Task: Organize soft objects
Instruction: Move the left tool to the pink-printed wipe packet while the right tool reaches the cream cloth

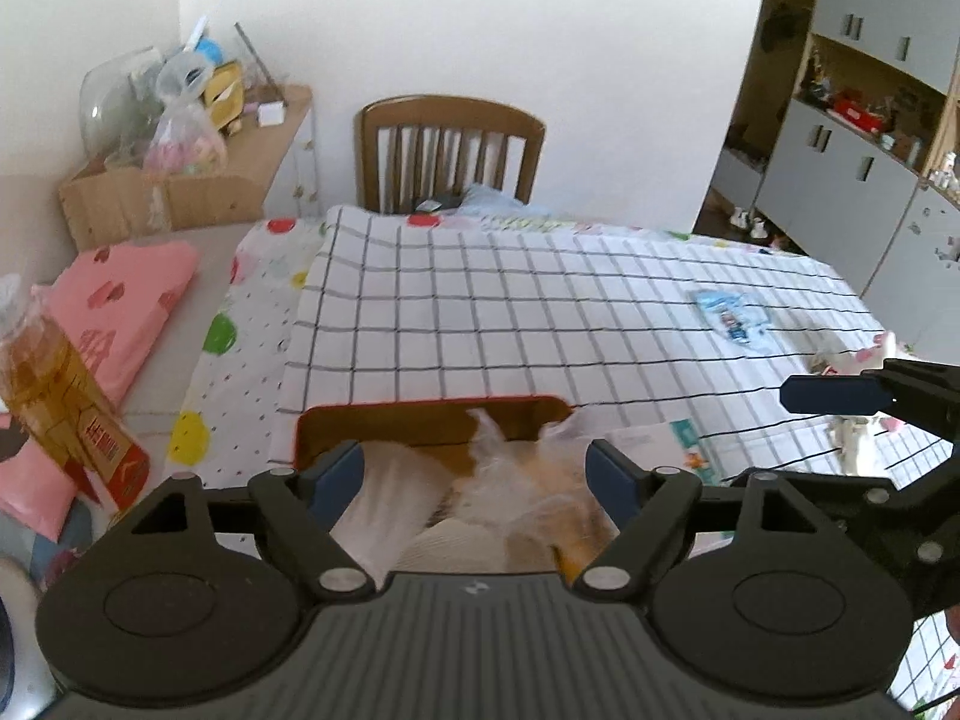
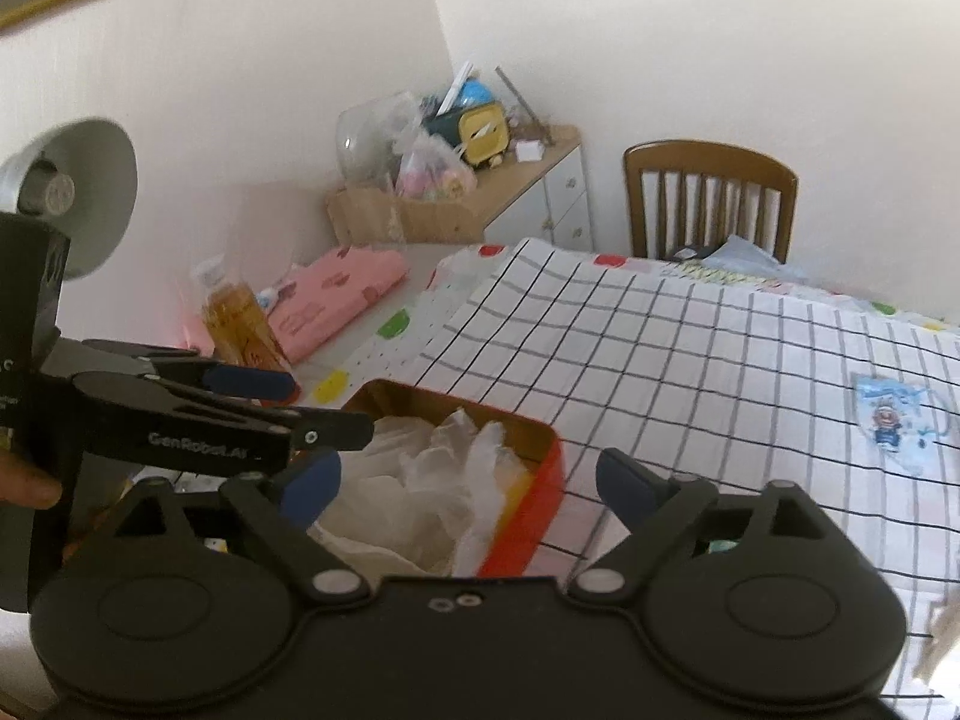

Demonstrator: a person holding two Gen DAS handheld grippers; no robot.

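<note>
The bags [image 2: 432, 480], crumpled clear plastic, already lie in the red-rimmed box [image 2: 543, 504] at the near edge of the desk [image 1: 540, 312]. The left claw [image 1: 477, 471] and right claw [image 2: 468, 483] both hang over it, jaws apart, gripping nothing. One blue packet [image 2: 888, 426] remains far right on the checked cloth, probably next, though blur hides anything smaller.

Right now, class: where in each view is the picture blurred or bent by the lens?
Left wrist view: the plastic bags in the red box smear; the cabinets lean. Right wrist view: the checked cloth lines curve, and the blue packet is soft.
</note>
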